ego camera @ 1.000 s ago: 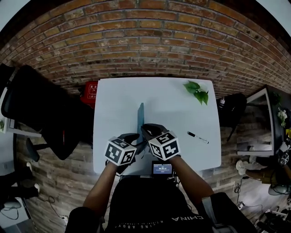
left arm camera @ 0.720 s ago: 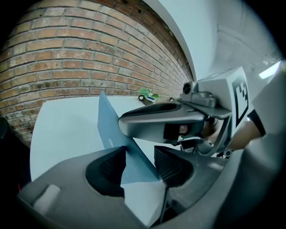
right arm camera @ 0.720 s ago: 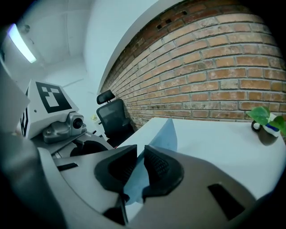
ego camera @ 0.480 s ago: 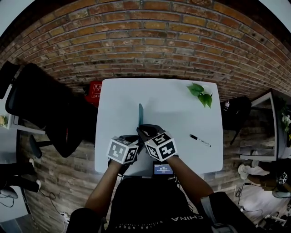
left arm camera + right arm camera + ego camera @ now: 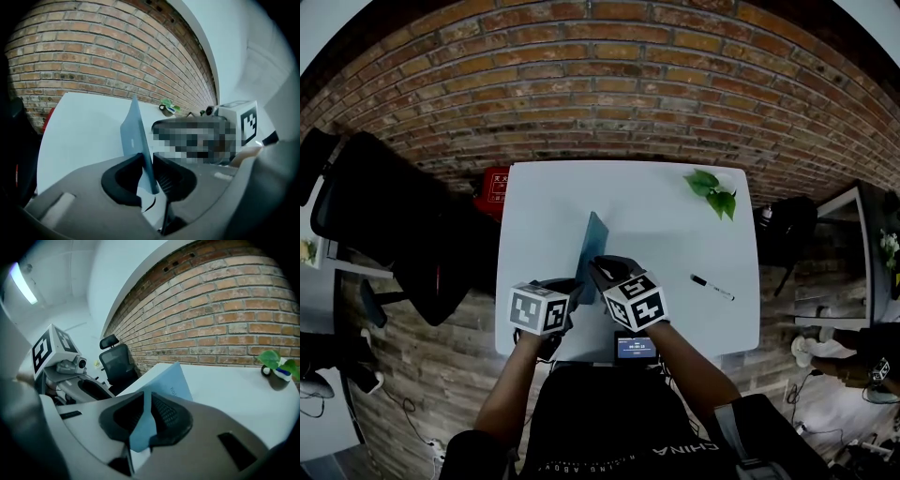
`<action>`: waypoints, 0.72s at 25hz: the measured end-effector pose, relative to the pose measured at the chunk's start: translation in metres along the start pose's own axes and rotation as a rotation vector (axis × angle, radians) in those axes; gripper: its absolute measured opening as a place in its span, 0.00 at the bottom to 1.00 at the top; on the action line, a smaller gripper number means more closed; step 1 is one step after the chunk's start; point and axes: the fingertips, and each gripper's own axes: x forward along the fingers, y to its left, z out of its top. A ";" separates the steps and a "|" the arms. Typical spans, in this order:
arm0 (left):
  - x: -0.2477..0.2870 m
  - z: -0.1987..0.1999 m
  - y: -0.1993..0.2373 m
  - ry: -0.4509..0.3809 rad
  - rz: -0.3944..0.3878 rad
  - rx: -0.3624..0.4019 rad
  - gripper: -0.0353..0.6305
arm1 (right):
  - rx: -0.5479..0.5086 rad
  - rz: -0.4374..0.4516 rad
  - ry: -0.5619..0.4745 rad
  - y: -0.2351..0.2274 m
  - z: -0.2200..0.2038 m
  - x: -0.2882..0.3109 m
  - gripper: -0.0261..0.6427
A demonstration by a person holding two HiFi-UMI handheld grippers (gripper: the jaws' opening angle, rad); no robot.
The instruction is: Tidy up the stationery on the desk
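Both your left gripper [image 5: 571, 289] and right gripper [image 5: 602, 273] clamp the blue notebook [image 5: 592, 239] over the white desk [image 5: 661, 230], brick wall [image 5: 600, 84] beyond.

The right tongs [image 5: 146, 404] have their jaws pressed onto the near edge of a thin blue book [image 5: 168, 383], which rises tilted above the white desk [image 5: 225, 390]. Background: brick wall [image 5: 211, 310], black chair [image 5: 115, 363], small green plant [image 5: 277, 363] on the desk's far right.
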 end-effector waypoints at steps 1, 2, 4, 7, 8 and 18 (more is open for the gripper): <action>-0.001 0.000 0.002 -0.006 0.000 -0.009 0.16 | 0.002 -0.003 0.005 -0.001 -0.003 -0.001 0.12; -0.002 0.000 0.003 -0.011 -0.001 -0.013 0.15 | 0.005 -0.006 0.010 -0.002 -0.005 -0.001 0.12; -0.002 0.001 0.001 -0.019 -0.015 -0.017 0.13 | 0.009 -0.014 0.016 -0.004 -0.008 -0.003 0.12; 0.000 0.004 -0.006 -0.036 -0.057 -0.047 0.13 | 0.015 -0.032 0.019 -0.009 -0.011 -0.007 0.12; 0.001 0.004 -0.008 -0.041 -0.070 -0.059 0.13 | 0.019 -0.039 0.017 -0.012 -0.011 -0.009 0.12; 0.018 0.022 -0.047 -0.102 -0.229 -0.151 0.13 | 0.073 -0.126 -0.020 -0.044 -0.018 -0.039 0.10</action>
